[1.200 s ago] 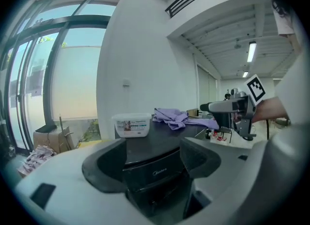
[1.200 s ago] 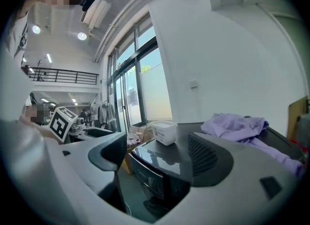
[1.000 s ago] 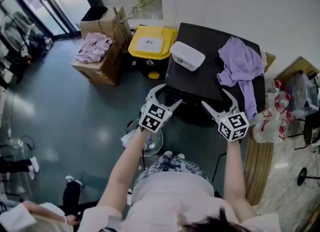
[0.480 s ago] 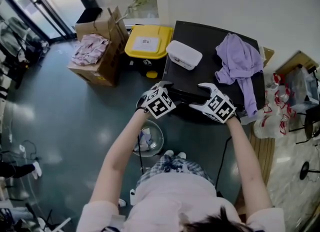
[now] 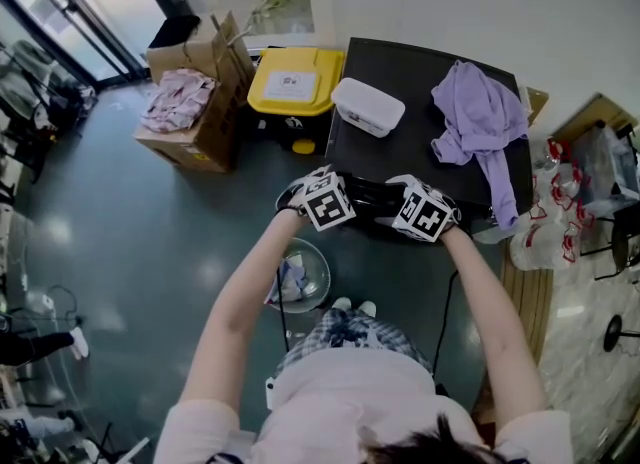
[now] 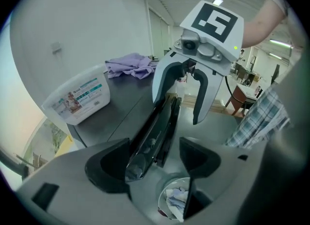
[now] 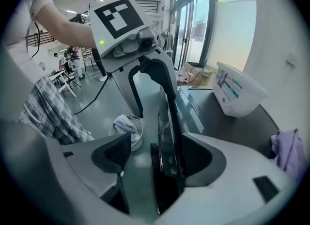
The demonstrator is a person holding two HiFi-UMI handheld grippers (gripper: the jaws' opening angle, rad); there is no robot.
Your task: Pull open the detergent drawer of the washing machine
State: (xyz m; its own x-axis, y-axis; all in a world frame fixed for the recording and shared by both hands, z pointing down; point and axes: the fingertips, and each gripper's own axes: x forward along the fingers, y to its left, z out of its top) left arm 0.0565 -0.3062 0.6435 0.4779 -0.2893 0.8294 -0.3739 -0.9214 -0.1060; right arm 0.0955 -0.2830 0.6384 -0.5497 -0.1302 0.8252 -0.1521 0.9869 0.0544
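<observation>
In front of you, the washing machine (image 5: 400, 152) has a smooth dark top with a dull sheen; whether it is plastic or painted metal you cannot tell. Its front panel (image 6: 156, 129) is glossy black and mirrors the room. The purple garment (image 5: 478, 112) is soft, crumpled cloth. The white tub (image 5: 368, 108) is smooth plastic with a printed label. The yellow lid (image 5: 295, 102) is plastic, the box (image 5: 205, 142) matt brown cardboard, and the floor (image 5: 120, 242) polished and reflective.
</observation>
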